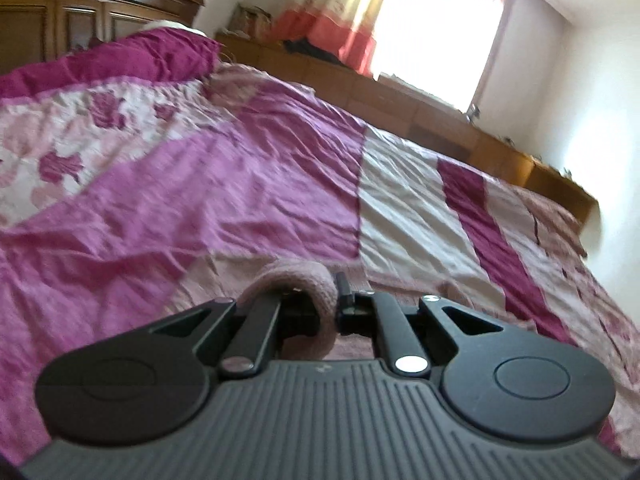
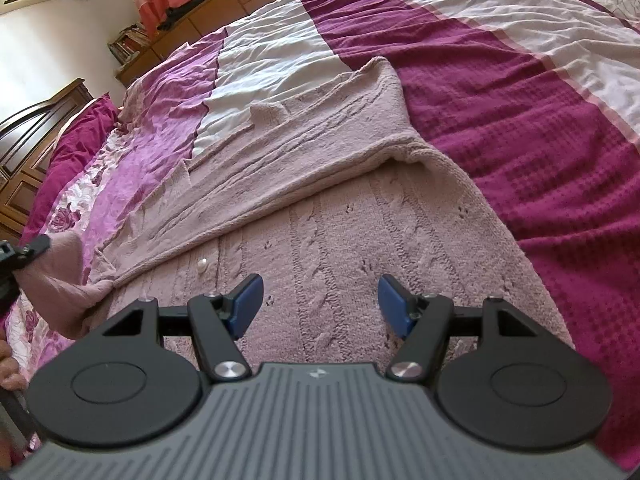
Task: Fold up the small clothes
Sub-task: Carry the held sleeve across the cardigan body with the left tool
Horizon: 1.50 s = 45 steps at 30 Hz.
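Observation:
A pale pink cable-knit cardigan (image 2: 320,208) lies spread on the bed, one side folded over its body, a pearl button (image 2: 202,266) near the fold edge. My right gripper (image 2: 320,302) is open, blue pads (image 2: 248,304) apart, just above the cardigan's lower body. My left gripper (image 1: 316,300) is shut on a bunched edge of the cardigan (image 1: 292,280) and lifts it off the bed. In the right wrist view the left gripper (image 2: 24,252) shows at the far left holding up that pink fabric (image 2: 56,280).
The bed has a magenta, pink and white patchwork cover (image 2: 520,120) with creases. A dark wooden headboard (image 1: 80,12) stands at the bed's head. A low wooden cabinet (image 1: 440,120) runs under the bright window (image 1: 432,28) with curtains.

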{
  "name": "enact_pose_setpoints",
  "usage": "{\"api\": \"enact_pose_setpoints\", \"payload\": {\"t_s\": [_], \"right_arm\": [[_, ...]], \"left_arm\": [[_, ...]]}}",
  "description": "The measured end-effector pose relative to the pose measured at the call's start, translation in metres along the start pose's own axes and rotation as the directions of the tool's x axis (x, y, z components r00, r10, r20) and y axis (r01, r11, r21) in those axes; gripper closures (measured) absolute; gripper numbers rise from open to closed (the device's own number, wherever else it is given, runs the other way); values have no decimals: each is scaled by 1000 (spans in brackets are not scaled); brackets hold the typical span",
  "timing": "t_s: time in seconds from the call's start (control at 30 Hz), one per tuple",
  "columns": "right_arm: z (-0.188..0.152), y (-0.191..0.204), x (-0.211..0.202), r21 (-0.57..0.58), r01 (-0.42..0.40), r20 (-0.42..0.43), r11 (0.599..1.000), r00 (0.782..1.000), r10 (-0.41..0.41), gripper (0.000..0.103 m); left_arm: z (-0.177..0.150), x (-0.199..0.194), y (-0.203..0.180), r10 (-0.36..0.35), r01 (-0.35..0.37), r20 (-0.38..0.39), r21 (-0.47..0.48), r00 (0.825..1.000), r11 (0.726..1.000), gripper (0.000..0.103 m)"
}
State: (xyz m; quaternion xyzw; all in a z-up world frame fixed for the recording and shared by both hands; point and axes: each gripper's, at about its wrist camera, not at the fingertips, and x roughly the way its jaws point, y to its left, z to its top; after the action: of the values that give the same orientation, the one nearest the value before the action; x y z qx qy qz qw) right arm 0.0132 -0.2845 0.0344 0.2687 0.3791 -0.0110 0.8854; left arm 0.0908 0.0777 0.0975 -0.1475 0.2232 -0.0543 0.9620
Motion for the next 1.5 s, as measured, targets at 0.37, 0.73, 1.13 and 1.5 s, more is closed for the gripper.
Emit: {"api": "enact_pose_setpoints", "payload": {"t_s": [0.37, 0.73, 1.13, 1.5], "right_arm": [[-2, 1, 0, -6, 0, 1, 1000, 1000, 0, 32], [-5, 11, 2, -20, -17, -12, 1000, 1000, 17, 32], [-4, 53, 16, -70, -116, -78, 991, 991, 110, 32], [-13, 147, 64, -157, -265, -245, 951, 944, 222, 32]], "left_arm": [[-39, 30, -19, -14, 37, -180, 130, 984, 991, 92], [-52, 33, -22, -17, 83, -335, 183, 942, 980, 55], [-53, -8, 6, 39, 36, -396, 181, 917, 983, 50], [-52, -30, 32, 142, -72, -347, 207, 927, 976, 47]]}}
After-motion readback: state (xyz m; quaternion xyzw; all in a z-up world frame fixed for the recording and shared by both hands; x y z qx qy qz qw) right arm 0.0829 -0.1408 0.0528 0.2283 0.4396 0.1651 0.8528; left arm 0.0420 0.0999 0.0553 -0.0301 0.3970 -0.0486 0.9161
